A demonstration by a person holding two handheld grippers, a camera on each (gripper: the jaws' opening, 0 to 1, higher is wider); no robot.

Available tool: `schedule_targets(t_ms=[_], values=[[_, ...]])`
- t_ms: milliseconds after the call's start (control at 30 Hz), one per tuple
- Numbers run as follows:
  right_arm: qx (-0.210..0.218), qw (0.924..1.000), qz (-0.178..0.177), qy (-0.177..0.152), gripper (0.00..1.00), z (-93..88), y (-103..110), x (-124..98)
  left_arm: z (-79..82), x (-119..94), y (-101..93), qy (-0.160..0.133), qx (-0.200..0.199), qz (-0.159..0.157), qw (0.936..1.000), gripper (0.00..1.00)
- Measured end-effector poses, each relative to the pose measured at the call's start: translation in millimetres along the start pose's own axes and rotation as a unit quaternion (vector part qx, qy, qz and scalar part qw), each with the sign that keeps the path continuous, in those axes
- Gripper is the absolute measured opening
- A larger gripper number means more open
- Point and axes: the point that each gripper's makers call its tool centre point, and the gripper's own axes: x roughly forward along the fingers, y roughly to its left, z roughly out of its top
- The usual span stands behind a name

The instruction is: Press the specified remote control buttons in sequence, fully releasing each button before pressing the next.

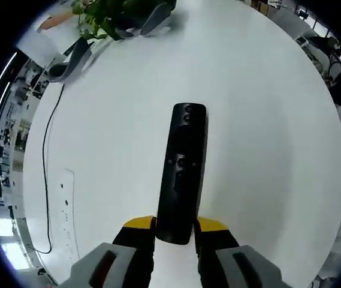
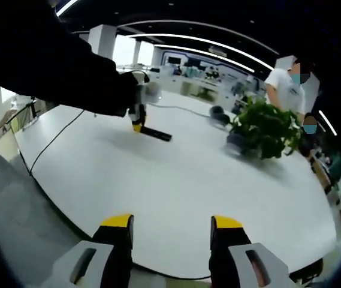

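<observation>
An open-plan office. Long ceiling light strips point(image 2: 218, 51) run above rows of desks point(image 2: 197, 87). A leafy green potted plant point(image 2: 265, 129) stands on the broad white bench point(image 2: 176, 198).

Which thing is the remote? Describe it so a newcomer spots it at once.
Start at the big round white table. The remote control is the long black bar on it, one end between the left gripper's yellow-tipped fingers. Unlike the leafy potted plant opposite, it is flat, dark and buttoned.

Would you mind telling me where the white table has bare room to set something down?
The table is bare right of the remote control and, in the right gripper view, before the right tongs. It is crowded near the potted plant and along the black cable.
</observation>
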Motion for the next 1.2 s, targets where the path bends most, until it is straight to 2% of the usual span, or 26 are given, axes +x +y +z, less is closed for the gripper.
schedule_targets(t_ms=[133,267,367,467,567,633,667,700,867,967,1033,1133,1200], values=[[-0.001,1.0,-0.005,-0.002,0.49,0.5,-1.5,-0.3,-2.2,-1.8,2.1,-0.017,-0.042,0.025,0.9987,0.28],[0.001,0.9999,-0.009,-0.004,0.5,1.2,-3.2,-0.7,-5.7,-4.8,9.7,-0.048,-0.082,0.061,0.9936,0.35],[0.002,0.9999,-0.013,-0.008,0.51,2.3,-4.5,-1.2,-9.9,-7.3,12.2,-0.071,-0.125,0.086,0.9858,0.4],[0.003,0.9999,-0.014,-0.006,0.53,1.9,-4.8,-1.2,-12.4,-10.6,20.0,-0.086,-0.133,0.122,0.9798,0.48],[0.003,0.9994,-0.03,-0.015,0.61,5.1,-9.9,-2.6,-16.6,-13.8,23.2,-0.114,-0.16,0.145,0.9697,0.56],[0.004,0.9991,-0.04,-0.016,0.66,5.1,-13.5,-3.3,-20.4,-14.6,23.2,-0.121,-0.184,0.147,0.9643,0.6],[0.005,0.999,-0.041,-0.016,0.67,4.9,-14.0,-3.3,-24.8,-14.2,21.2,-0.12,-0.209,0.142,0.9601,0.61],[0.005,0.999,-0.042,-0.014,0.67,4.2,-14.3,-3.2,-24.6,-15.1,23.4,-0.127,-0.206,0.146,0.9591,0.63],[0.004,0.9986,-0.05,-0.019,0.73,6.5,-16.8,-3.9,-30.8,-19.3,20.5,-0.122,-0.202,0.148,0.9603,0.72],[0.009,0.9982,-0.054,-0.023,0.78,7.8,-18.7,-4.0,-31.4,-24.1,19.9,-0.133,-0.215,0.149,0.9561,0.76],[0.012,0.9982,-0.053,-0.024,0.8,8.0,-18.5,-3.6,-30.2,-31.0,20.3,-0.15,-0.229,0.154,0.9493,0.79],[0.005,0.9987,-0.049,-0.014,0.84,5.1,-15.5,-0.8,-18.2,-48.4,15.4,-0.218,-0.276,0.139,0.9256,0.85],[0.008,0.9985,-0.05,-0.02,0.88,6.7,-16.2,-1.4,-19.0,-60.1,15.3,-0.235,-0.29,0.149,0.9158,0.85]])
